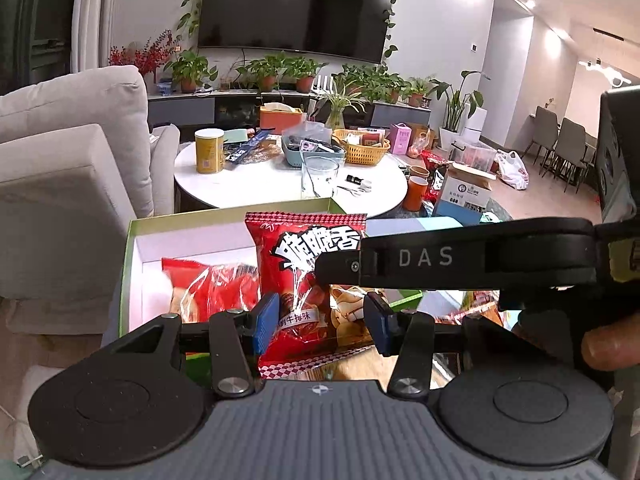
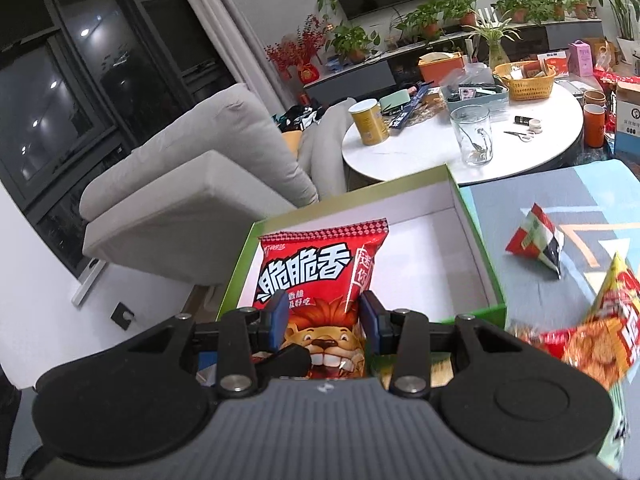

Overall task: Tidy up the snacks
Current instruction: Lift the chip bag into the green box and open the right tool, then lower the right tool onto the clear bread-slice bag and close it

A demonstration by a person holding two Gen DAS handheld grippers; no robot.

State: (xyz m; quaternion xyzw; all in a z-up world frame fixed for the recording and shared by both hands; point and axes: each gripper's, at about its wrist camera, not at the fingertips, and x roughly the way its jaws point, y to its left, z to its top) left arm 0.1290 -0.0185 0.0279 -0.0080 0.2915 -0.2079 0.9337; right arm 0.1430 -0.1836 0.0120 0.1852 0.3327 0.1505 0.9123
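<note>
1. A red bag [image 1: 298,280] is clamped between the blue pads of the left gripper [image 1: 320,320]; white characters "脆脆香" are printed across it, with "牛排味" lower down.
2. A like bag [image 2: 320,280] is clamped in the right gripper [image 2: 325,318]; "脆脆香" and a cartoon lion are shown on its front.
3. Both bags are held above an open green box [image 2: 476,236] with a white inside.
4. In the left view another red packet [image 1: 208,288] lies in the box, and "DAS" is read on the right gripper's black finger crossing the frame.
5. Beside the box, on a grey-blue patterned worktop [image 2: 600,200], a small red, white and black packet [image 2: 538,242] and a blurred yellow-red packet [image 2: 600,340] are seen.
6. Beyond, a round white table [image 2: 420,152] carries a yellow can [image 2: 368,122], a glass mug [image 2: 474,136] and a woven basket [image 2: 524,80]; their labels cannot be read.
</note>
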